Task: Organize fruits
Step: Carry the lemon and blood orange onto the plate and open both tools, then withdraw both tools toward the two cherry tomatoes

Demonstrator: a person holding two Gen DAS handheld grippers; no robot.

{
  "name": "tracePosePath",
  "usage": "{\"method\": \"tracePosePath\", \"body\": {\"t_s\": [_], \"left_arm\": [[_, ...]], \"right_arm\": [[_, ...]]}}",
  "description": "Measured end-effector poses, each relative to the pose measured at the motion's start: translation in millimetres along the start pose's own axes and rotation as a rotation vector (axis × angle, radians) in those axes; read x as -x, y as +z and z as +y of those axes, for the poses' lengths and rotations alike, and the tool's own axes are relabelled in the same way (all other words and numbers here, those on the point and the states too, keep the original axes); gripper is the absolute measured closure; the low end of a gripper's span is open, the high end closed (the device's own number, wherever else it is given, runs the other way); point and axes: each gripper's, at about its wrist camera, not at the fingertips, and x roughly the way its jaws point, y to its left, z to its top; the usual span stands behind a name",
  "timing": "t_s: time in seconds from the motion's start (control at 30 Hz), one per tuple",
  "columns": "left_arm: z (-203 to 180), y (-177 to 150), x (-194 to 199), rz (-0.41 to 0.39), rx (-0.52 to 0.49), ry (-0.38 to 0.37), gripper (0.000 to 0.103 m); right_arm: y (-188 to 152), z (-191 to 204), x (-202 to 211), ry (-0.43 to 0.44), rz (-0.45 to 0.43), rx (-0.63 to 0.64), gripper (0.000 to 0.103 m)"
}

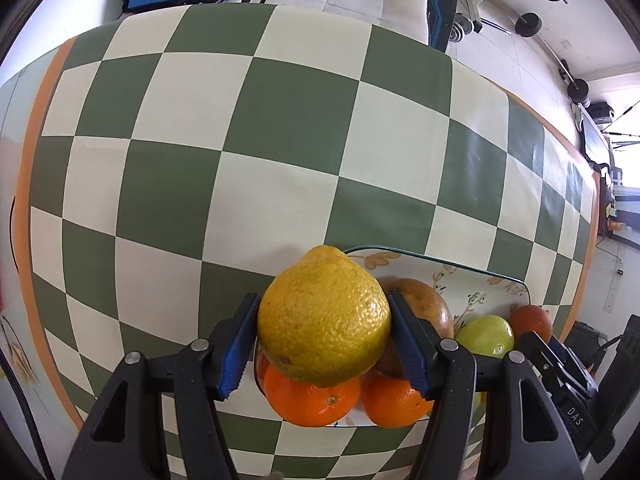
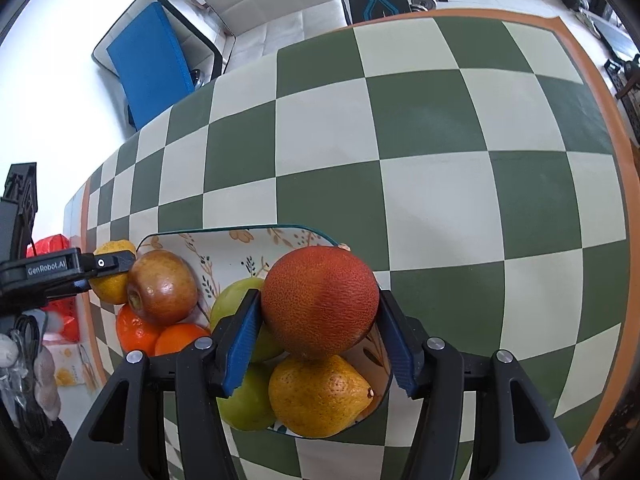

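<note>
I've got the left tool [image 1: 324, 348] clamped on a lemon [image 1: 324, 316], right tool [image 2: 316, 340] on a red orange [image 2: 320, 300]; either could slip and scatter the plate [image 2: 224, 240] pile.

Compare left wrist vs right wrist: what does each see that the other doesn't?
Left wrist only: the left claw gripping the yellow citrus head-on, and dumbbell weights on the floor beyond the table.

Right wrist only: the right claw closed on the reddish orange, a yellow pear under it on the plate, a second green fruit, and red packaging off the table's left edge.

Both: the floral plate, the brown-red apple, two oranges, a green apple, the checkered tablecloth and the blue mat.
</note>
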Motion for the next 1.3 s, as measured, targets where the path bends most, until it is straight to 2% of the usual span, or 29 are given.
{"method": "tracePosePath", "body": {"t_s": [0.03,0.07,0.2,0.27,0.37,0.57,0.73,0.93,1.3], "left_arm": [[-1.1,-1.1,1.1,-0.003,-0.005,0.001,0.040],[-2.0,-3.1,2.4,-0.007,-0.011,-0.001,0.033],[0.4,-10.1,12.7,-0.041,-0.022,0.015,0.014],[1.8,-16.1,18.4,-0.061,-0.032,0.039,0.013],[0.5,-29.0,31.7,-0.124,-0.063,0.093,0.013],[-6.6,-77.7,51.7,-0.254,-0.141,0.194,0.013],[-11.3,-116.4,56.6,-0.299,-0.155,0.197,0.013],[-19.9,-147.1,66.6,-0.341,-0.164,0.182,0.013],[-24.1,-213.9,127.4,-0.478,-0.196,0.141,0.013]], "right_arm": [[0.6,0.1,0.6,-0.009,0.000,-0.003,0.033],[1.5,0.6,0.8,-0.011,-0.001,-0.003,0.028],[-1.8,2.0,3.7,-0.021,0.007,-0.012,0.020],[-6.3,3.9,7.5,-0.031,0.000,-0.014,0.014],[-16.1,11.2,15.2,-0.093,-0.016,0.006,0.008],[-45.0,32.1,36.2,-0.208,-0.084,0.078,0.007],[-76.6,42.3,55.2,-0.280,-0.144,0.108,0.007],[-105.1,43.5,80.9,-0.297,-0.188,0.109,0.007],[-157.3,56.8,149.2,-0.279,-0.294,0.121,0.007]]}}
